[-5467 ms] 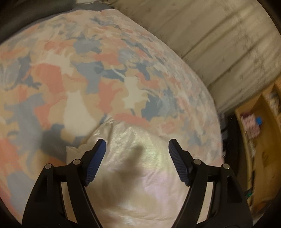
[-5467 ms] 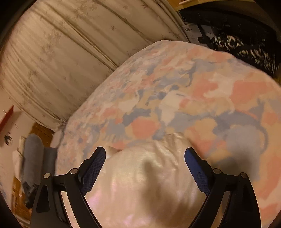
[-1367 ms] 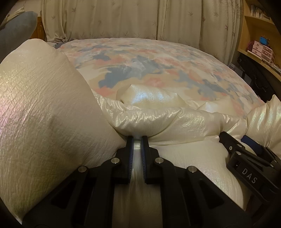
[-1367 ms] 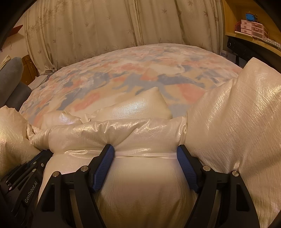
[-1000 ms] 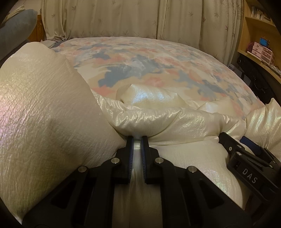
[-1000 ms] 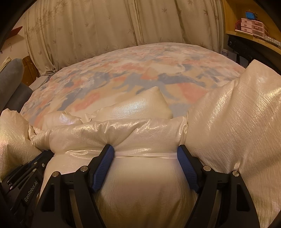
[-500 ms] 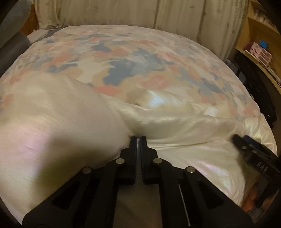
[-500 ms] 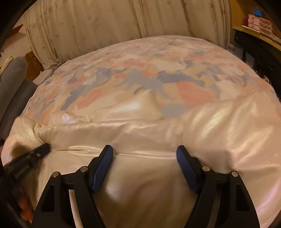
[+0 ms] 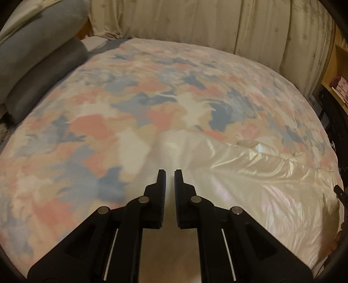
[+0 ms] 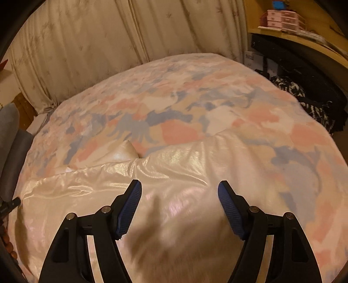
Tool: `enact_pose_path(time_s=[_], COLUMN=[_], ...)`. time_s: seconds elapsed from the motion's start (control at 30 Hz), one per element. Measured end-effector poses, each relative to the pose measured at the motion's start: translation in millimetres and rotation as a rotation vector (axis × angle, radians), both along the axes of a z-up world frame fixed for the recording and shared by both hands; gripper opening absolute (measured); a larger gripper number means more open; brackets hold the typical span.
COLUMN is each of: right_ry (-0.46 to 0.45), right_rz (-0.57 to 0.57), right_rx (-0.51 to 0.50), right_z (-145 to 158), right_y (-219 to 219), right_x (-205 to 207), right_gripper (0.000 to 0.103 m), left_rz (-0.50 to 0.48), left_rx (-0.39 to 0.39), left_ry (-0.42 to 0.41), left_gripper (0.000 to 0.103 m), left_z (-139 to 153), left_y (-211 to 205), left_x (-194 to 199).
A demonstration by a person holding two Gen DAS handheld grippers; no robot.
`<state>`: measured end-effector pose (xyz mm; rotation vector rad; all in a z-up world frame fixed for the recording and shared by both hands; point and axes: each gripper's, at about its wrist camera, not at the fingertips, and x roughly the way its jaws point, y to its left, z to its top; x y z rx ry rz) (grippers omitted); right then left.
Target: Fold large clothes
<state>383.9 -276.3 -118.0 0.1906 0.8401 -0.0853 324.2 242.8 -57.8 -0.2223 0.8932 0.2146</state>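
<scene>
My left gripper [image 9: 170, 174] is over the bed, its jaws nearly pressed together with a thin slit between them and nothing pinched. They opened a touch just now. My right gripper [image 10: 180, 185] is spread wide, with no cloth between its blue pads [image 10: 128, 209].

The jacket [image 9: 250, 185], cream, shiny and puffy, lies flat on the near part of the bed, under both grippers. Its far edge runs as a puffed ridge across the bedspread [image 9: 130, 113], which is patterned in pink, blue and tan. A small cream fold [image 10: 125, 150] pokes up beyond that ridge; maybe a collar or a sleeve end, the blur makes it hard to say.

Curtains [image 10: 97, 43] hang behind the bed. Grey pillows [image 9: 37, 65] sit at the left. Wooden shelves [image 10: 282, 19] with pink boxes stand at the right.
</scene>
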Motion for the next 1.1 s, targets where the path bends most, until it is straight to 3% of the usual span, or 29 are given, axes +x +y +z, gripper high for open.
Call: enact_pose_path(time_s=[0.1, 0.17, 0.2, 0.37, 0.57, 0.8, 0.97, 1.1], right_ry=[-0.026, -0.048, -0.056, -0.102, -0.149, -0.166, -0.15, -0.102], right_rz=[0.013, 0.035, 0.043, 0.103, 0.199, 0.285, 0.337, 0.356], right_rx=[0.004, 0.008, 0.009, 0.023, 0.035, 0.065, 0.065, 0.081], right_z=[16.3, 27.3, 32.0, 53.2, 70.5, 74.0, 54.8, 29.6], right_y=[4.0, 10.3, 16.0, 51.3, 106.6, 155.3, 178.3, 185.8], right_x=[-26.2, -43.4, -52.6, -86.6, -127.5, -173.3, -199.1, -202.5], right_gripper=[0.074, 0.074, 0.074, 0.074, 0.074, 0.074, 0.074, 0.074], left_rz=[-0.015, -0.026, -0.04, -0.119, -0.138, -0.092, -0.058, -0.013], left_rx=[-0.024, -0.034, -0.039, -0.127, -0.34, -0.522, -0.678, -0.716], left_ry=[-0.027, -0.047, -0.058, -0.076, -0.036, -0.01, -0.035, -0.068], left_gripper=[0.028, 0.05, 0.052, 0.057, 0.063, 0.063, 0.063, 0.063], left_z=[13.5, 20.3, 24.4, 25.1, -4.5, -47.8, -80.6, -101.7], left_y=[10.1, 12.3, 13.0, 6.6, 1.3, 0.4, 8.4, 13.1], left_x=[-40.9, -66.2, -86.0, -156.7, -219.5, -232.4, -224.5, -213.2])
